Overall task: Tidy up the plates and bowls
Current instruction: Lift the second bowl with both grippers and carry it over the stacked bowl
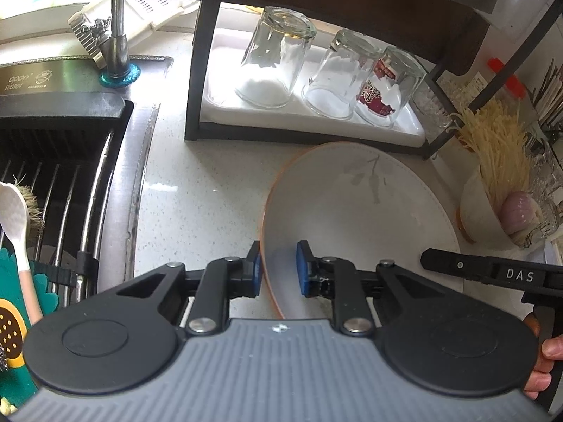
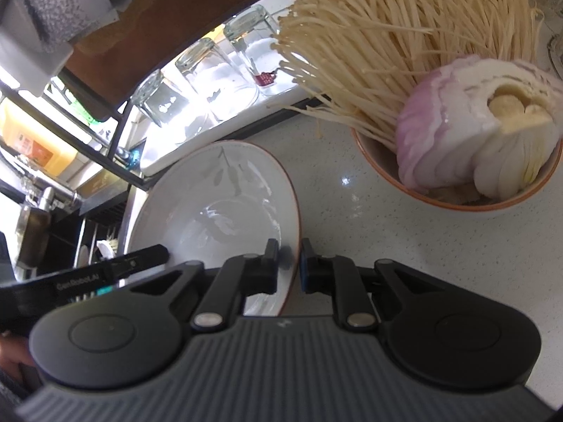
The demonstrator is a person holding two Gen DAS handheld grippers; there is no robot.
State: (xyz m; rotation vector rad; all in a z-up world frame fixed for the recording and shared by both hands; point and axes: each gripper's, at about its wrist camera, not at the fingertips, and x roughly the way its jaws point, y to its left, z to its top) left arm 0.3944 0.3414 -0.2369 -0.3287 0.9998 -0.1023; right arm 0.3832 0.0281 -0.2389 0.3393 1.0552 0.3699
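Empty white bowl with an orange rim sits on the speckled counter, directly ahead of both tools.

Left gripper: jaws straddle the bowl's near-left rim, one blue pad outside the wall, one inside. They look closed on the rim. Right gripper: same arrangement on the opposite rim, jaws pinched on the thin wall. In the left view its black finger shows off to the right, over the bowl's far side.

Progress, as a judgement: early. The two-handed grip looks set, but the bowl rests on the counter, not yet lifted or moved anywhere.

Left to do: carry this bowl to its place. Likely the dark rack ahead of the left tool, whose lower tray holds three upturned glasses; no plate slot is visible from here.

A second bowl, ahead and right of the right tool, holds enoki mushrooms and cut onion. It's full, so probably not for stowing.
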